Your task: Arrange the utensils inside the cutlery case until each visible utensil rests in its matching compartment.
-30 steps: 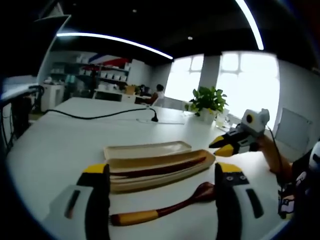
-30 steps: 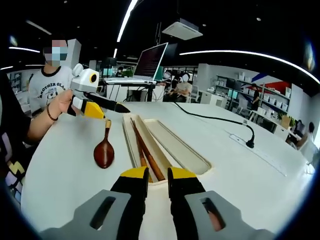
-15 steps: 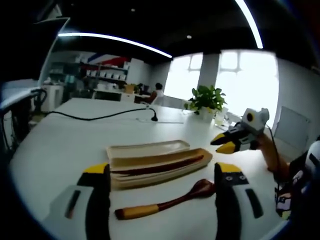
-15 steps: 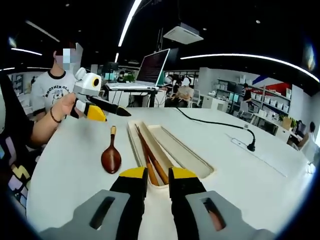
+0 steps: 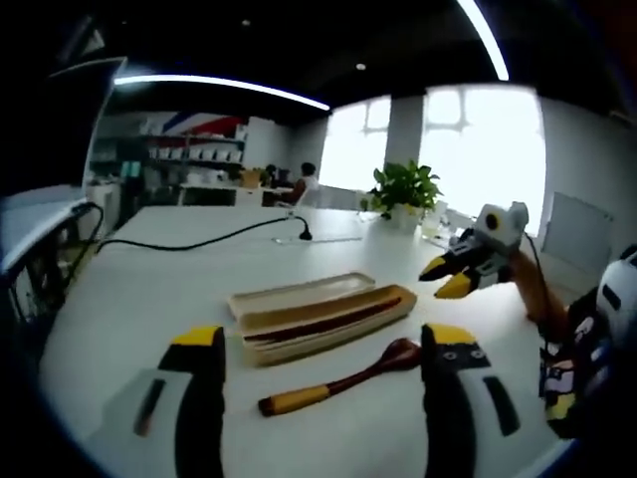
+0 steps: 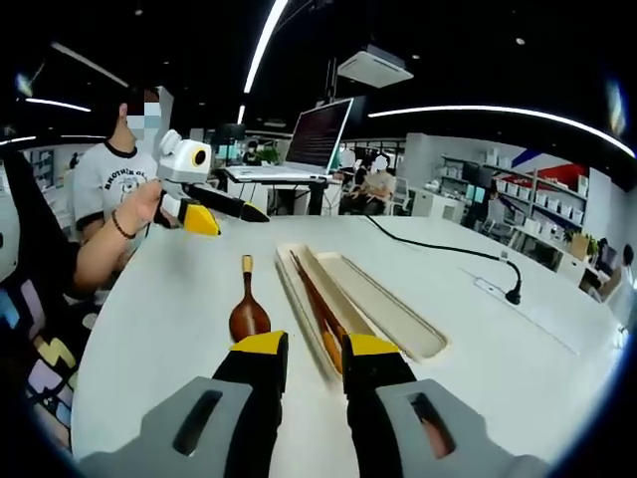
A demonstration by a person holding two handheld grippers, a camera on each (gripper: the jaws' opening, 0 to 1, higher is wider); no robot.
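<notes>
Left gripper view: left gripper (image 5: 323,398) spread wide, nothing between the jaws. Wooden spoon (image 5: 338,380) lies on the white table (image 5: 149,299) just ahead, between the jaws, yellow handle end nearest. Cutlery case (image 5: 328,317) sits just beyond the spoon, dark chopsticks (image 5: 318,326) in its near compartment, the far tray bare. Right gripper (image 5: 450,281) hangs above the table off to the right, held by a hand; potted plant (image 5: 403,191) at the far edge.

Right gripper view: right gripper (image 6: 304,360) jaws nearly together with a narrow gap, holding nothing. Spoon bowl just ahead-left of the jaws, case ahead-right, running away. Left gripper (image 6: 214,207) up left. Laptop (image 6: 314,139) behind, black cable (image 6: 438,247) to the right.
</notes>
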